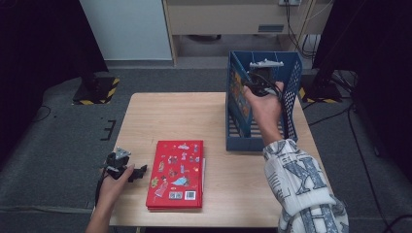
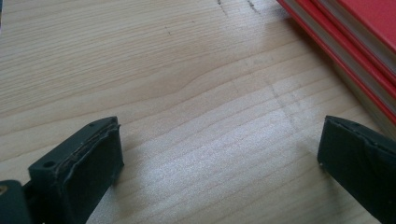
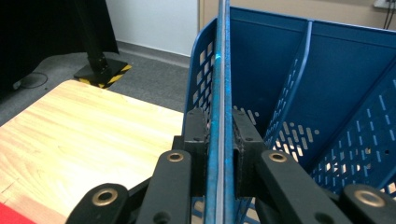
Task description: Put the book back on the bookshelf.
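Upright, one blue file rack (image 1: 290,92) holds one thin book (image 3: 219,70), pinched by right gripper (image 3: 219,140) jaws; left gripper (image 2: 219,158) jaws gape empty beside red books (image 1: 177,174) on the surface (image 1: 160,116).

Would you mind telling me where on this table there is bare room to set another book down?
The widest bare patch is the table's far left, beyond the red books and left of the blue file rack. A narrower strip runs between them. The right side is crowded.

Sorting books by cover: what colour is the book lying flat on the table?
Red, with small pictures on it: the flat red book, best in the high view.
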`<act>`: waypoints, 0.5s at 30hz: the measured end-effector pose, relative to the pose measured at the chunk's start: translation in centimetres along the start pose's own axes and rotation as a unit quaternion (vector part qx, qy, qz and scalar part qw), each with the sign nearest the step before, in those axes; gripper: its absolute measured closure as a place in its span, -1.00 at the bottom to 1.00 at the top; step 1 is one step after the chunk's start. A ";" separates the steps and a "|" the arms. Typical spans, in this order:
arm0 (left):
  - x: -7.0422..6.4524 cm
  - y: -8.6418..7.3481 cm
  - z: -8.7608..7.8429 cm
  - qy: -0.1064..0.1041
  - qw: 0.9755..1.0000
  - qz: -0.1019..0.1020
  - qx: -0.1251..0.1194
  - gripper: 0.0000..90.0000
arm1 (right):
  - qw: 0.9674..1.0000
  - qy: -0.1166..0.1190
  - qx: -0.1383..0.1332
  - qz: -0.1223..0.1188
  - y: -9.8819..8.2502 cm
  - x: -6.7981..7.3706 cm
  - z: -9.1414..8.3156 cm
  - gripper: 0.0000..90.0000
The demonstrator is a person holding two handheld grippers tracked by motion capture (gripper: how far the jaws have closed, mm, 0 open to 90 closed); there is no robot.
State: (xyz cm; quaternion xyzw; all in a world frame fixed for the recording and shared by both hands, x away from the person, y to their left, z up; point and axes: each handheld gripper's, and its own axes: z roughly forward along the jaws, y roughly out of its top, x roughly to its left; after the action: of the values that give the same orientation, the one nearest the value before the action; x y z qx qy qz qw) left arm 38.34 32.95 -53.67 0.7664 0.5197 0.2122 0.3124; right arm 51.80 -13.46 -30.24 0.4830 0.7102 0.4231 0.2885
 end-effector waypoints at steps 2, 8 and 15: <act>0.0 0.0 0.0 0.000 1.000 0.000 0.000 -1.00 | 1.000 -0.003 -0.004 0.003 -0.1 -0.1 0.0 0.80; 0.0 0.0 0.0 0.000 1.000 0.000 0.000 -1.00 | 1.000 -0.014 -0.017 0.012 -0.4 -0.1 -0.1 0.83; 0.0 0.0 0.0 0.000 1.000 0.000 0.000 -1.00 | 0.999 -0.024 -0.030 0.017 -0.3 0.1 0.0 0.83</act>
State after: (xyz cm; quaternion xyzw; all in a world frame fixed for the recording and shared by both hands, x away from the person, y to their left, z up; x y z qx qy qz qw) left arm 38.33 32.95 -53.67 0.7666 0.5194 0.2120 0.3124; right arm 51.65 -13.45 -30.54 0.4959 0.6817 0.4378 0.3126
